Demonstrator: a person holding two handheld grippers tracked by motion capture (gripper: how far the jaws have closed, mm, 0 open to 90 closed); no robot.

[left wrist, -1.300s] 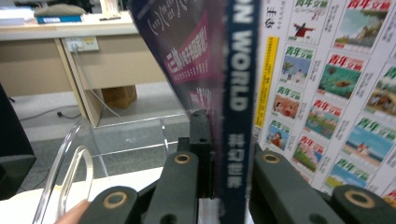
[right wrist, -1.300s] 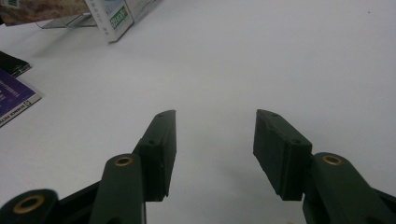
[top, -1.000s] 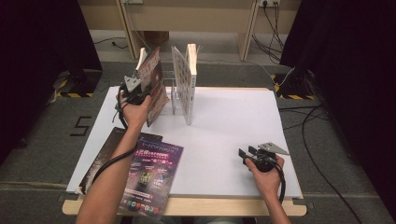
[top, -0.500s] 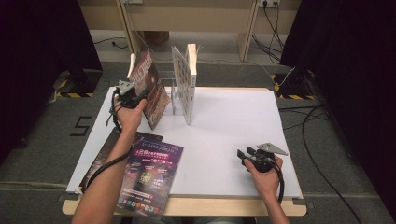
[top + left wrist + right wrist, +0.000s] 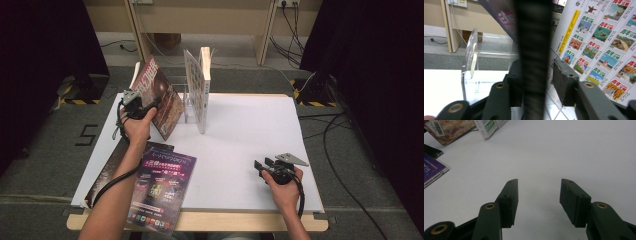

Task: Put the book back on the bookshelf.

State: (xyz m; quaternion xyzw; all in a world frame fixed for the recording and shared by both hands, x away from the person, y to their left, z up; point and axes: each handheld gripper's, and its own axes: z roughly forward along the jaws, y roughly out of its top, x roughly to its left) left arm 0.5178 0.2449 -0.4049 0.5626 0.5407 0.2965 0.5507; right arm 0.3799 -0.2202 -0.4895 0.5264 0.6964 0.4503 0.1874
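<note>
A brown-covered magazine (image 5: 161, 95) stands tilted on the white table (image 5: 240, 135), leaning left, away from the clear acrylic rack (image 5: 189, 107). My left gripper (image 5: 151, 103) is at its left edge. In the left gripper view the magazine's dark edge (image 5: 534, 45) stands between the jaws of my left gripper (image 5: 537, 72). These jaws have just been opening, and the right pad (image 5: 562, 80) stands clear of the edge. A magazine with a grid of pictures (image 5: 194, 85) stands upright in the rack. My right gripper (image 5: 260, 166) rests open and empty at the front right.
A white book (image 5: 205, 75) stands upright just right of the picture-grid magazine. A purple magazine (image 5: 162, 187) lies flat at the front left, over a dark one (image 5: 107, 172), and overhangs the table's front edge. Cables lie on the floor at the right.
My left hand has drawn slightly to the left and the brown magazine leans further out from the rack. The right hand has stayed put.
</note>
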